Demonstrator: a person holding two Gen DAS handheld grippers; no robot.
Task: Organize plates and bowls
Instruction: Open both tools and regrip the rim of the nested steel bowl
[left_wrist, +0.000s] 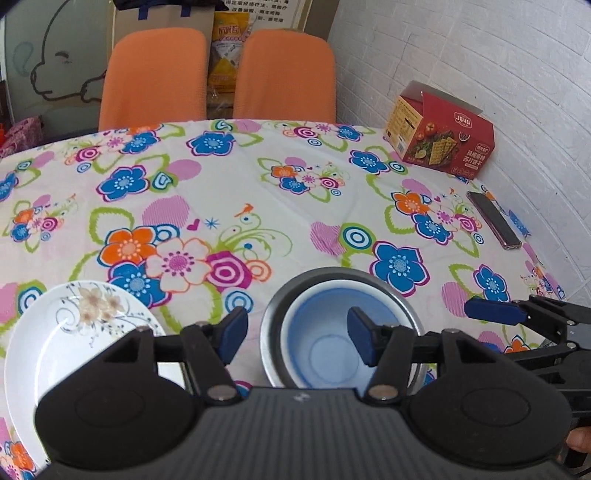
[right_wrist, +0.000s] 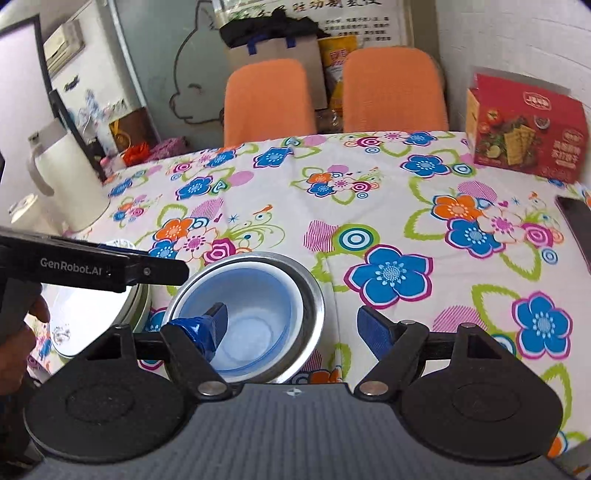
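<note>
**Blue bowl nested in steel bowl, both claws open above it**

A round blue plastic bowl (left_wrist: 332, 343) sits inside a wider shiny steel bowl (left_wrist: 400, 306), and the pair rests on the near part of the desk (left_wrist: 280, 206), which is covered by a white cloth printed with bright flowers. Just to the left of the nested bowls lies a white ceramic plate with a beige flower print (left_wrist: 59, 332); in the right wrist view, only a part of it shows under the other tool.

The left claw (left_wrist: 297, 334) stands wide, holding nothing. Its right blue pad hangs over the inside of the blue bowl and its left pad over the cloth between plate and bowls. Whether either pad touches anything cannot be told.

The right claw (right_wrist: 291, 328) is also spread wide and empty. Its left pad, wrapped in blue tape, hangs over the blue bowl's hollow, while the right pad is over the cloth beside the steel rim.

Near the far right edge stands a red cardboard cracker box (left_wrist: 443, 136), with a dark smartphone (left_wrist: 493, 219) lying flat nearer. Two orange fabric chairs (left_wrist: 155, 74) stand behind the desk. A white electric kettle (right_wrist: 62, 177) stands at the left edge.
</note>
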